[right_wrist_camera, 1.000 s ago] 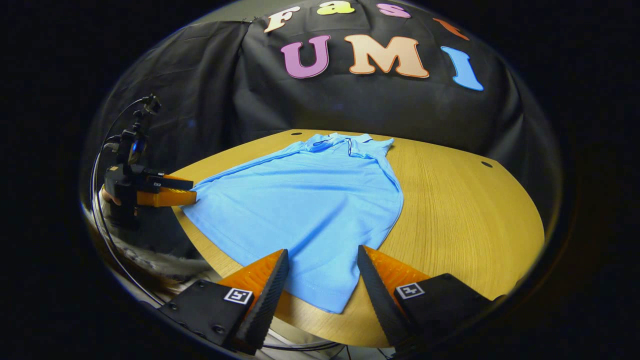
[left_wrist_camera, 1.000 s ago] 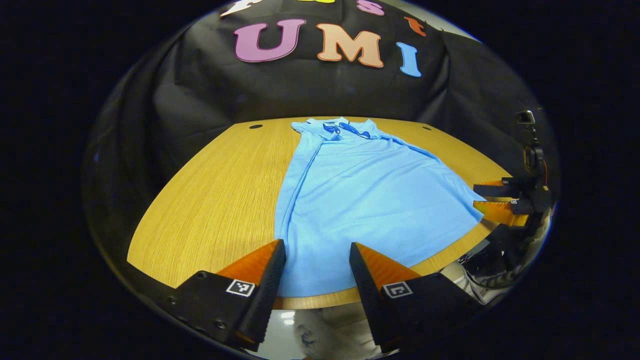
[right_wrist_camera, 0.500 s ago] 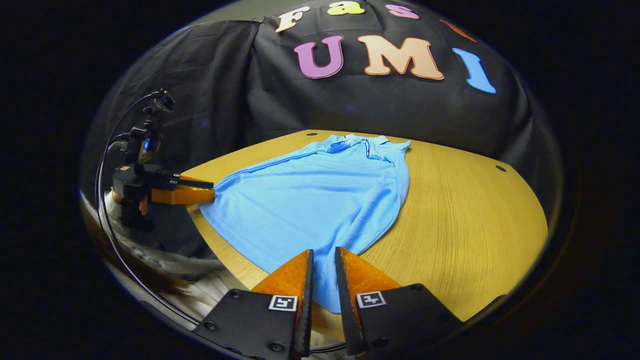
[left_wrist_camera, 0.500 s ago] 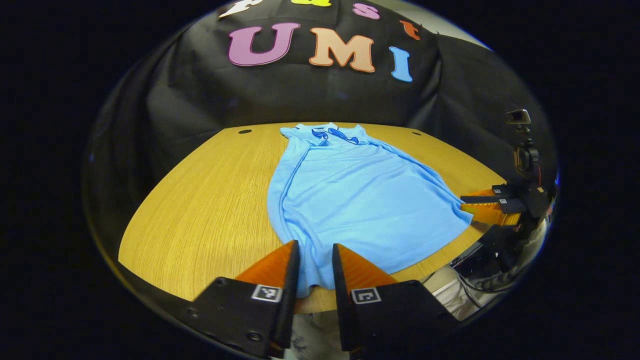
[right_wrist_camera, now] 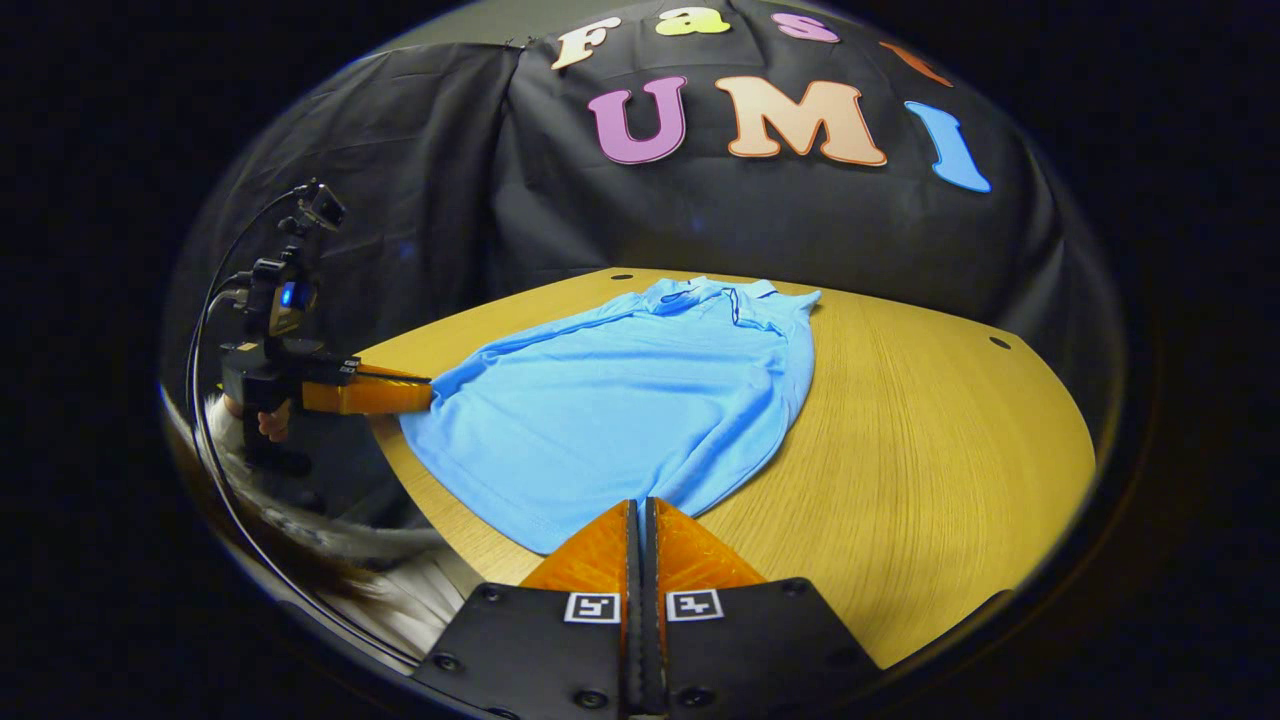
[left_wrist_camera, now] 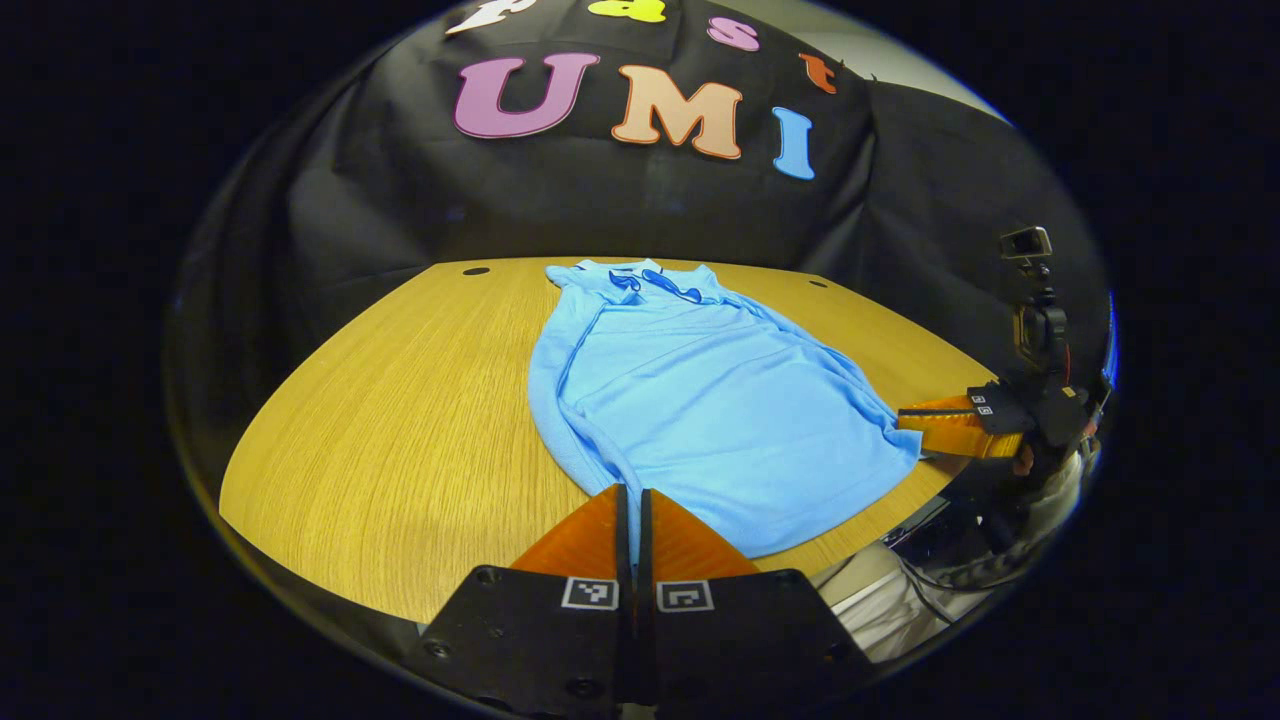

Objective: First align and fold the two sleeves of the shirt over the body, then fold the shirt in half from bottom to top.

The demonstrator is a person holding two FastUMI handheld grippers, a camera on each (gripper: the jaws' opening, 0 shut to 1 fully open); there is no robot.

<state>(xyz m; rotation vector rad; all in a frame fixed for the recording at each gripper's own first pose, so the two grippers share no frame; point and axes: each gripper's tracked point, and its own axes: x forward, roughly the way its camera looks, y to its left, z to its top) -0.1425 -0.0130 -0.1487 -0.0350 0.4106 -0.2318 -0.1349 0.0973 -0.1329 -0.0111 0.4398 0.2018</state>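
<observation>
Left gripper view: the light blue shirt (left_wrist_camera: 700, 400) lies flat on the wooden table (left_wrist_camera: 400, 420), collar toward the booth's black cloth wall, sleeves folded in over the body. At the shirt's near hem, the left gripper (left_wrist_camera: 632, 500) is pinched tight on one bottom corner. The right gripper (right_wrist_camera: 640, 515) is clamped on the shirt's other bottom corner.

Even overhead light, sharp centre, fisheye bending and smearing at edges

Light-blue shirt (left_wrist_camera: 700, 400) lies on the table, sleeves folded in.
</observation>
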